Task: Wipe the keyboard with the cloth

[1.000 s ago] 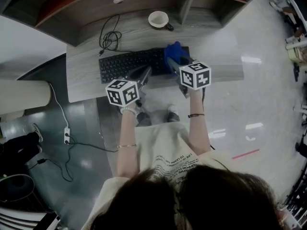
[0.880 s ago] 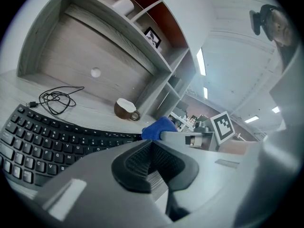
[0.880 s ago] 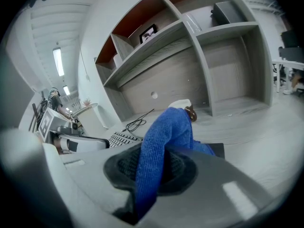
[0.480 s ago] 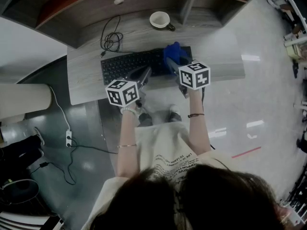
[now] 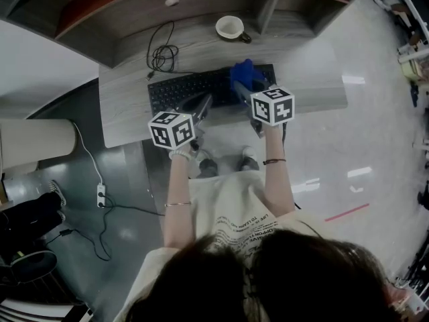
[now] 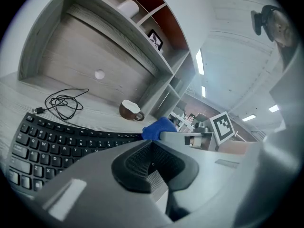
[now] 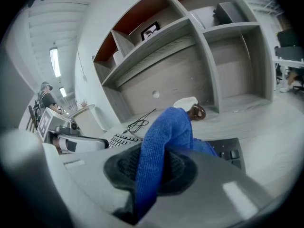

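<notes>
Right gripper (image 5: 241, 88) over keyboard (image 5: 188, 88), cloth (image 5: 247, 72) in jaws

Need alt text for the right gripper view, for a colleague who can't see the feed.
The right gripper is shut on a blue cloth that rises between its jaws and folds forward over the right end of a black keyboard. Behind, on the grey desk, sit a cup and a coiled black cable, below open shelves.
</notes>
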A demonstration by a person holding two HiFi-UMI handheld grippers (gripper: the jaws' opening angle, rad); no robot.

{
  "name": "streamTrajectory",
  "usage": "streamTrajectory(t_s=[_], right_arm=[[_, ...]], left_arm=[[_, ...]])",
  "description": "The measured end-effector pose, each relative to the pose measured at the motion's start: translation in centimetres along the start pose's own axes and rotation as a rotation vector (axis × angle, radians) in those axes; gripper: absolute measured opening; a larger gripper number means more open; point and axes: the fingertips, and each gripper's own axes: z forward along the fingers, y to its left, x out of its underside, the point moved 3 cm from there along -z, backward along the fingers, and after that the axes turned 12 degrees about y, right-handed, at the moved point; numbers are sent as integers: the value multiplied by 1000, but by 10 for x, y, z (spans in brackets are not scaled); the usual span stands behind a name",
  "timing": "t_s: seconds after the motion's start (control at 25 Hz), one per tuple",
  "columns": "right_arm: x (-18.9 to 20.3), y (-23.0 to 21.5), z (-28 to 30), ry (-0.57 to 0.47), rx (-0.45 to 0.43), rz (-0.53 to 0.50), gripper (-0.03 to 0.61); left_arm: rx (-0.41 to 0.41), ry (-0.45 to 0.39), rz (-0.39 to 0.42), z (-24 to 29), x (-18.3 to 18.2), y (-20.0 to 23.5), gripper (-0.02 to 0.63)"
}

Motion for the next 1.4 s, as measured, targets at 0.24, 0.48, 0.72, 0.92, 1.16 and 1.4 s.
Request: streamTrajectory(t_s=[0.24, 0.48, 0.72, 0.92, 1.16, 1.4], right_arm=[[1, 6, 5, -10, 23, 20, 52], [0, 11, 10, -7, 35, 26, 52], [0, 24, 18, 1, 25, 11, 52], [0, 27, 22, 0, 33, 15, 52], [0, 29, 24, -3, 43, 25, 54], [0, 33, 27, -4, 51, 32, 57]], left_arm=[[2, -3, 0, -11, 0, 8, -3], [6, -3, -2, -18, 1, 15, -3], [10, -9, -4, -27, 3, 20, -3], [8, -11, -5, -33, 4, 25, -3], [8, -13, -10, -39, 6, 30, -3], [7, -12, -8, -44, 7, 33, -3]])
